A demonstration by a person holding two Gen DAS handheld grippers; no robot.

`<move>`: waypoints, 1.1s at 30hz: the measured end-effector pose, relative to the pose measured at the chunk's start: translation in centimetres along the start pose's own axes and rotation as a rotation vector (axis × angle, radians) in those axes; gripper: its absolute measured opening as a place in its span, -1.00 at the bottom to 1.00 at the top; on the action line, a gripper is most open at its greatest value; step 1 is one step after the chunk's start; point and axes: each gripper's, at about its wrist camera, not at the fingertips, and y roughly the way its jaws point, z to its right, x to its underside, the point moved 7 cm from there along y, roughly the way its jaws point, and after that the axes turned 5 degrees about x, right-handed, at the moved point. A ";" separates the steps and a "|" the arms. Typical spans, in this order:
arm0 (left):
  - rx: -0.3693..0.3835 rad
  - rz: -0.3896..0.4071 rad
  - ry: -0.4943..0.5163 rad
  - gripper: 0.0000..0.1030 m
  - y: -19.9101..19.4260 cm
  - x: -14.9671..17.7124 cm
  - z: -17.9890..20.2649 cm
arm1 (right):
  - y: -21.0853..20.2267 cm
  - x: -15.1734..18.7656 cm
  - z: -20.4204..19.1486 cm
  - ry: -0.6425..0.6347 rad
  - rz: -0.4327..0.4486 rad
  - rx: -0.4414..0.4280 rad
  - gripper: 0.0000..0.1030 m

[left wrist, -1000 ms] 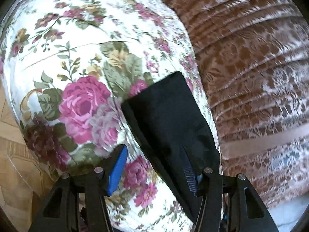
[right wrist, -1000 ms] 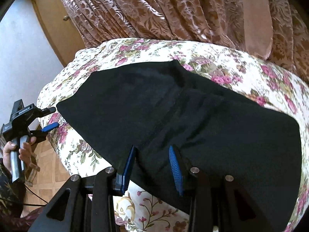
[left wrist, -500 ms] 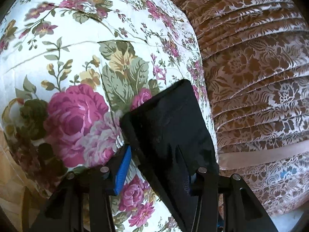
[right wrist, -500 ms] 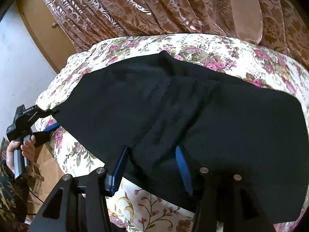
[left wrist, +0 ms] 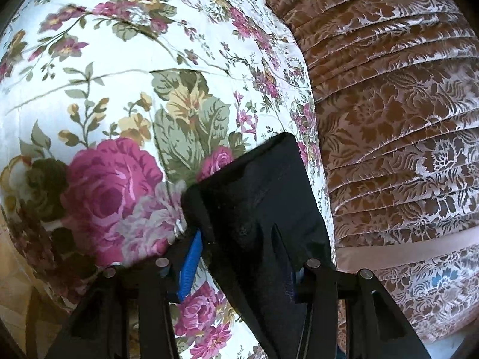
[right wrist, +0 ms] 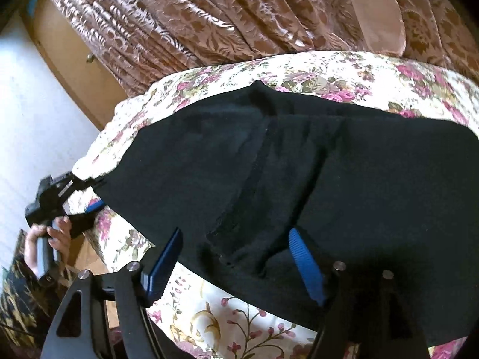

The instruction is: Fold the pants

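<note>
- Pants [right wrist: 314,161], black, spread on floral bedspread [right wrist: 344,74], mid-frame in right view
- L gripper [left wrist: 239,257] straddles pants corner, fingers apart
- R gripper [right wrist: 239,257] spread wide over near hem
- No legible writing

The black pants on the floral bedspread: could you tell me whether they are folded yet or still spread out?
Spread out. In the right wrist view the black pants lie flat across the floral bedspread with no fold doubled over.
</note>
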 end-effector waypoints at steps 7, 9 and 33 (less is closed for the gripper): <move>-0.043 -0.002 0.066 -0.70 0.2 0.1 0.8 | -0.1 0.0 -0.1 -0.010 0.009 0.027 0.45; -0.048 0.017 0.112 -0.74 -0.1 0.2 1.8 | -0.2 -0.1 -0.1 -0.013 0.012 0.029 0.39; 0.030 -0.101 1.008 -0.76 3.6 14.0 17.4 | -3.1 -3.5 -2.9 0.075 0.064 -0.282 0.18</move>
